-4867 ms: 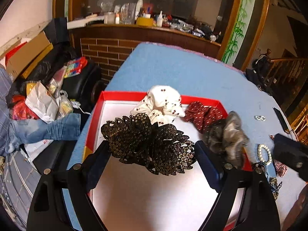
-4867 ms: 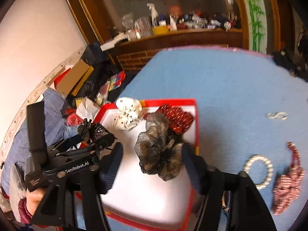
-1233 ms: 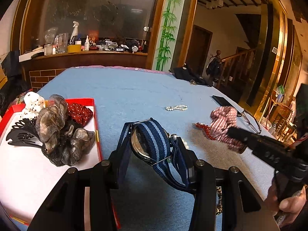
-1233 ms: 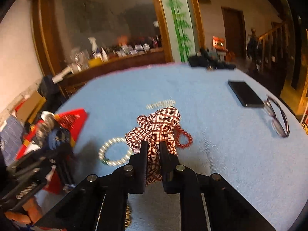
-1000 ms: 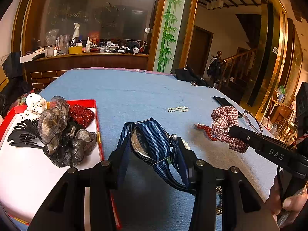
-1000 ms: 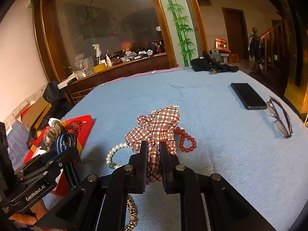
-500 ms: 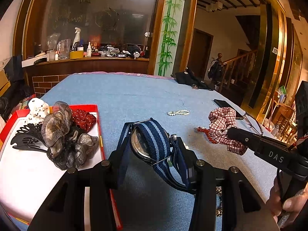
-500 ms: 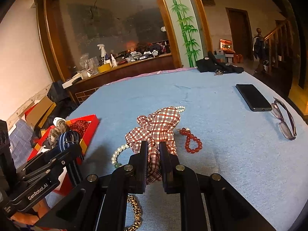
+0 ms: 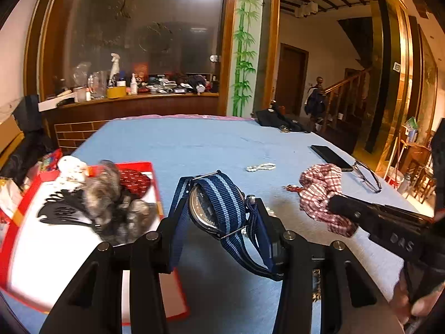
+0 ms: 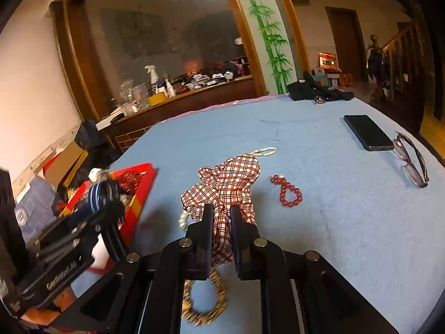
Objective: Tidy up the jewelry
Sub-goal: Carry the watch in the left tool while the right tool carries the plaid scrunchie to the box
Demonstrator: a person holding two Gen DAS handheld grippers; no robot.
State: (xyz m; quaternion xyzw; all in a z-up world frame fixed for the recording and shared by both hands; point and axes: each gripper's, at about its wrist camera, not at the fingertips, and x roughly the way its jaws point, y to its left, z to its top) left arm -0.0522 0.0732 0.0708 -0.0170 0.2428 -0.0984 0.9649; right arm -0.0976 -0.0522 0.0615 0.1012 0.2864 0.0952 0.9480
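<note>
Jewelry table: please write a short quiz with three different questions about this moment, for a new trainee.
1. True or false: the right gripper is shut on the plaid scrunchie.
2. What does the left gripper hold? A) pearl bracelet B) striped-strap watch C) glasses
3. Fill in: the red bead bracelet lies on the blue ___.

Key: 1 true. 2 B, the striped-strap watch. 3 tablecloth.

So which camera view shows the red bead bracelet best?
The right wrist view: the whole red bead bracelet lies clear on the blue cloth. In the left wrist view, only a few beads show beside the checked scrunchie.
</note>
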